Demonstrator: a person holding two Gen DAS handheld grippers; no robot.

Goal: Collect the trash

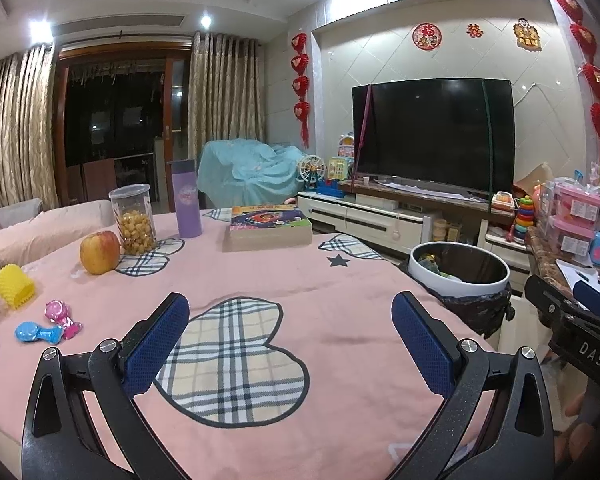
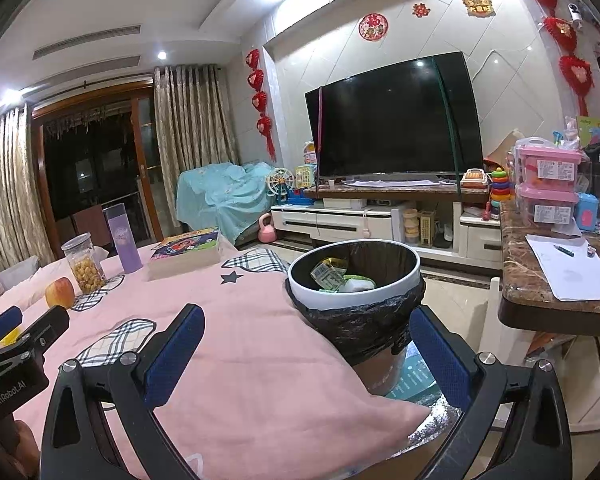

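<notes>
Both grippers are held wide apart and nothing is gripped in either one. The left gripper [image 1: 290,340] is held low over the pink cloth [image 1: 300,280] on the table, so that the whole top can be seen at once. The right gripper [image 2: 306,360] is held at the table's edge, just in front of the bin [image 2: 354,294], which is a good place for dropping things in. The bin is stood right beside the table, with its rim about level with the top, so trash can be moved across in a short way. A black bag [image 2: 360,328] is folded over the rim, most likely so the trash can be lifted out later. Some packets and wrappers [image 2: 332,274] are already lying inside the bin. On the far left of the table a yellow toy [image 1: 15,286], a pink toy [image 1: 62,318] and a blue toy [image 1: 36,332] are laid close together, well apart from the bin. An apple [image 1: 99,252], a jar [image 1: 134,220], a bottle [image 1: 187,200] and a book [image 1: 268,226] are set further back; these do not look like trash. No clear trash is seen on the cloth near the grippers, so the task seems nearly done, or the rest is hidden at the left edge. A reach to the left would probably be needed next.
</notes>
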